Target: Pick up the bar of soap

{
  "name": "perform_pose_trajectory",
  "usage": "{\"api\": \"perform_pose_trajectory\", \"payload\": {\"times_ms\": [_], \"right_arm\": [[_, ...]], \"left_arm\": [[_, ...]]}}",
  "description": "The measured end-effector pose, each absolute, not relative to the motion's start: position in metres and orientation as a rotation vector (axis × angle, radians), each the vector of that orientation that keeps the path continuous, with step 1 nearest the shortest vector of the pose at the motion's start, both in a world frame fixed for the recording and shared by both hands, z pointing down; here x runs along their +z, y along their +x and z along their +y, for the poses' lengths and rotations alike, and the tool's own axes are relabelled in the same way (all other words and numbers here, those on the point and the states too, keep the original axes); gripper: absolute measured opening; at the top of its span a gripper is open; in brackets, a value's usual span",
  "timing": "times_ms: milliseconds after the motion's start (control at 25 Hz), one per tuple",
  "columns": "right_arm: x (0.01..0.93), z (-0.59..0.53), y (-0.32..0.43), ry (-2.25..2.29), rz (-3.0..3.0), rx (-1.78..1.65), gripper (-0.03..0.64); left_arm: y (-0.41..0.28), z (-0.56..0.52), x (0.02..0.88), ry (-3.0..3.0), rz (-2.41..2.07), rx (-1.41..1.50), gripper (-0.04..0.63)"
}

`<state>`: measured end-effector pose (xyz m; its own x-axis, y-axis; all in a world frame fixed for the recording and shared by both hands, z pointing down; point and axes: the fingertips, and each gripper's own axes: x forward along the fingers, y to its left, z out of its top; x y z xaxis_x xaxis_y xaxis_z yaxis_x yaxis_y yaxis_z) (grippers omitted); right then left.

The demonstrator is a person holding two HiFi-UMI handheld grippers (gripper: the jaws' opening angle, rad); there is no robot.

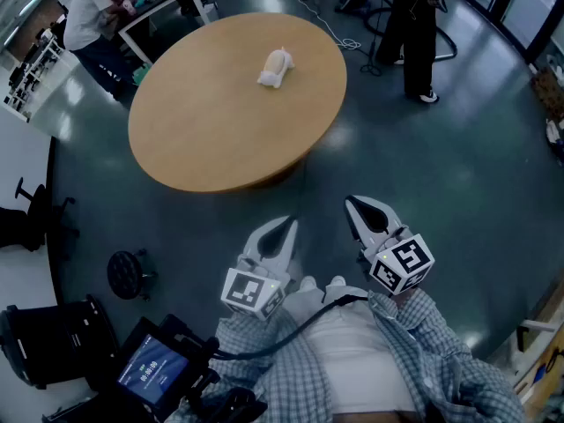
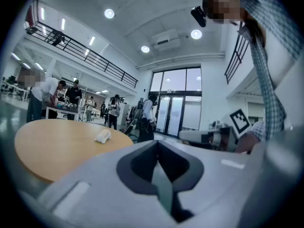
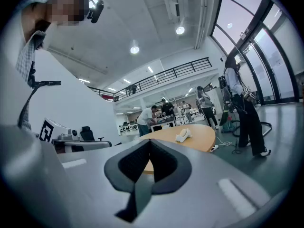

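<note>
The whitish bar of soap [image 1: 276, 67] lies on the far half of a round wooden table [image 1: 203, 122]. Both grippers hang over the floor on the near side of the table, close to my body and well short of the soap. My left gripper [image 1: 288, 223] is shut with nothing in it, and so is my right gripper [image 1: 352, 204]. In the left gripper view the soap [image 2: 103, 136] lies ahead to the left of the closed tips [image 2: 156, 144]. In the right gripper view the soap [image 3: 183, 135] lies ahead, slightly right of the closed tips [image 3: 149, 143].
A person [image 1: 414, 33] stands on the floor right of the table, with cables [image 1: 348, 38] nearby. Another person [image 1: 88, 16] bends at a desk at the far left. A round stool [image 1: 128, 273] and a black chair [image 1: 53, 337] stand at my left.
</note>
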<state>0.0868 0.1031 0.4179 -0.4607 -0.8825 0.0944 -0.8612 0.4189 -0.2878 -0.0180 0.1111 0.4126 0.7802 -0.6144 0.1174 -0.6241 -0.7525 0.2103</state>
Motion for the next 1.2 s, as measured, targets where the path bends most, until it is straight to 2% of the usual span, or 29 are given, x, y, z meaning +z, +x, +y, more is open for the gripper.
{"api": "perform_pose_trajectory", "payload": {"times_ms": [1200], "right_arm": [[0.412,0.095,0.092,-1.576,2.568,-0.469,0.002]], "left_arm": [[-0.026,0.099,0.402,2.754,-1.027,0.05,-0.002]]}}
